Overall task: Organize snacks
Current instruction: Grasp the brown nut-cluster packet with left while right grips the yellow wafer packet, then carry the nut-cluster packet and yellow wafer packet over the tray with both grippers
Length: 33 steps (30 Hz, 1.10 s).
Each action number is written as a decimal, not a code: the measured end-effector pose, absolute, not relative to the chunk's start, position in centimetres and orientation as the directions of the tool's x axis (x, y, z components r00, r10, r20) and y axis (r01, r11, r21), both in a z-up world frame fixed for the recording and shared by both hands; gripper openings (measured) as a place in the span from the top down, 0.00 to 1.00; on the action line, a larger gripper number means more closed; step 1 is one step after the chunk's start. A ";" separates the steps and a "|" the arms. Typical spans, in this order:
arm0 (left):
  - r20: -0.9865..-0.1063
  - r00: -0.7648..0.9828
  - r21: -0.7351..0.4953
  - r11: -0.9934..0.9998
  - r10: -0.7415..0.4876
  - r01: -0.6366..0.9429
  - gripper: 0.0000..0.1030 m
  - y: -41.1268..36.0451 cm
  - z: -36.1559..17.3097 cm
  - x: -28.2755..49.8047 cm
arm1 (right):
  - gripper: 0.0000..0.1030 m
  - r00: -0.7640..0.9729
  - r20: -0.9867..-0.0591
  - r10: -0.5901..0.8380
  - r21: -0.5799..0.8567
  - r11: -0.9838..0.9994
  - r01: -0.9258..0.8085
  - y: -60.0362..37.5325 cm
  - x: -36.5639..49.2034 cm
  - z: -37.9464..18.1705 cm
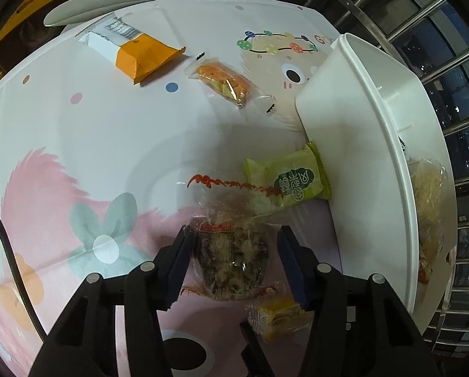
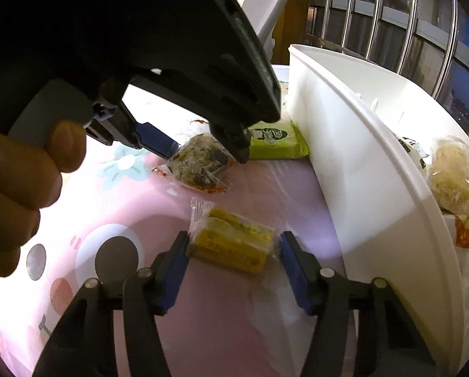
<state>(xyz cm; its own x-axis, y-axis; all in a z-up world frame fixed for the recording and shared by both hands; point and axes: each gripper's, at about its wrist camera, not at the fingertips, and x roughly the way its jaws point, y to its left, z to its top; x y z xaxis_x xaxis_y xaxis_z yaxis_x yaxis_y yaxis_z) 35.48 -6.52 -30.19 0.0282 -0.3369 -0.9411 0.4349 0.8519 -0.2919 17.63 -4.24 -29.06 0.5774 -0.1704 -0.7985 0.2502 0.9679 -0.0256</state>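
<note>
On the cartoon-print tablecloth, seen from the left wrist, the left gripper points steeply down, its blue pads astride a clear-wrapped dark seaweed-and-floss pastry. The left pad touches the wrapper and the right stands just clear, so no firm grip yet. Just beyond lies a green packet, against the wall of the white plastic bin on the right, probably where the snacks belong. An orange pastry and an orange-and-white pouch wait farther off.

From the right wrist, the right gripper brackets a yellow wrapped cake beside the bin; its left pad meets the wrapper's edge, the right seems just short. A hand steers the left gripper at far left. Wrapped snacks already sit inside the bin.
</note>
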 end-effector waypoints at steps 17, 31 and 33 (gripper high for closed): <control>-0.938 0.111 -0.270 0.896 -0.327 0.353 0.50 -1.1 -24.2 33.8 | 0.46 0.506 -0.860 -0.060 0.067 0.971 0.229 -7.4 19.3 -27.9; -0.893 0.267 -0.276 0.908 -0.363 0.314 0.50 7.5 -15.5 25.8 | 0.46 0.497 -0.868 -0.017 0.073 0.984 0.162 -5.6 16.2 -23.5; -0.877 0.283 -0.299 0.902 -0.389 0.312 0.50 8.5 -14.6 24.5 | 0.46 0.515 -0.857 -0.018 0.071 0.986 0.152 -4.9 14.8 -22.1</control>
